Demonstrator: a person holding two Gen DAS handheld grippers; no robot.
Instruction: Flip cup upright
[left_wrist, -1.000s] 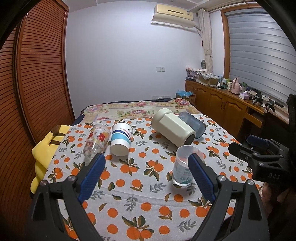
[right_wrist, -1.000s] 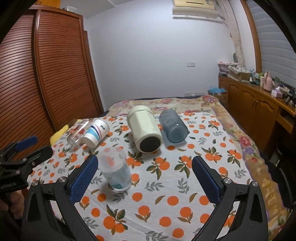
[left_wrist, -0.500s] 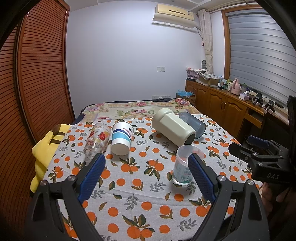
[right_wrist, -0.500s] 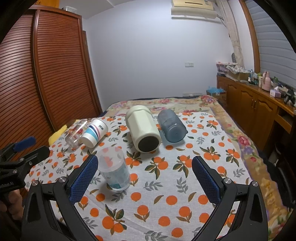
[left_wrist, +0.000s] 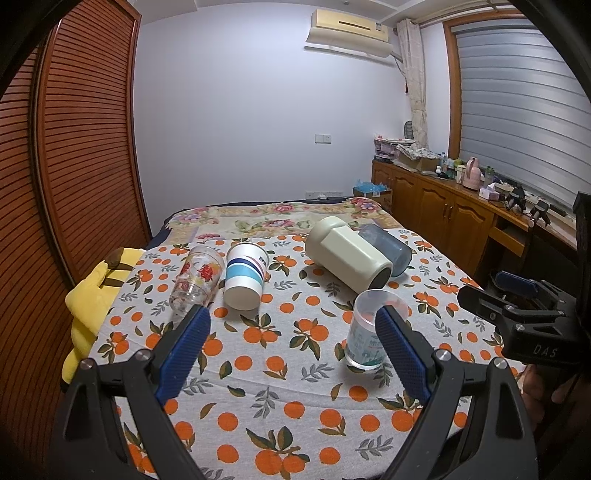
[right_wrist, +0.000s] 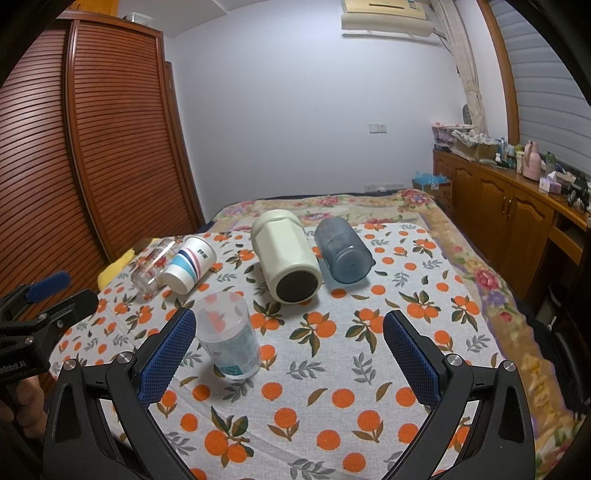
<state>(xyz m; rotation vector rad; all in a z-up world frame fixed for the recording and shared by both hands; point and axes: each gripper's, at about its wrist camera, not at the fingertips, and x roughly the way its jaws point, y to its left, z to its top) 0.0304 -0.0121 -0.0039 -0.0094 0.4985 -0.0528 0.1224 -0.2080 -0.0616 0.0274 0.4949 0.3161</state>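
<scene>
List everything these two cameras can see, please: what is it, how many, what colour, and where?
Clear plastic cup with teal label: one, standing, nearest.
Cream faceted plastic jar: one, lying on its side, middle.
Blue-grey translucent tumbler: one, on its side, right of the jar.
White paper cup with blue stripes: one, on its side, left.
Clear glass with red flowers: one, on its side, far left.
Orange-print cloth: one, white, under the cups.
Yellow plush toy: one, left edge.
Left gripper: black, blue pads, open.
Right gripper: same, open.
</scene>
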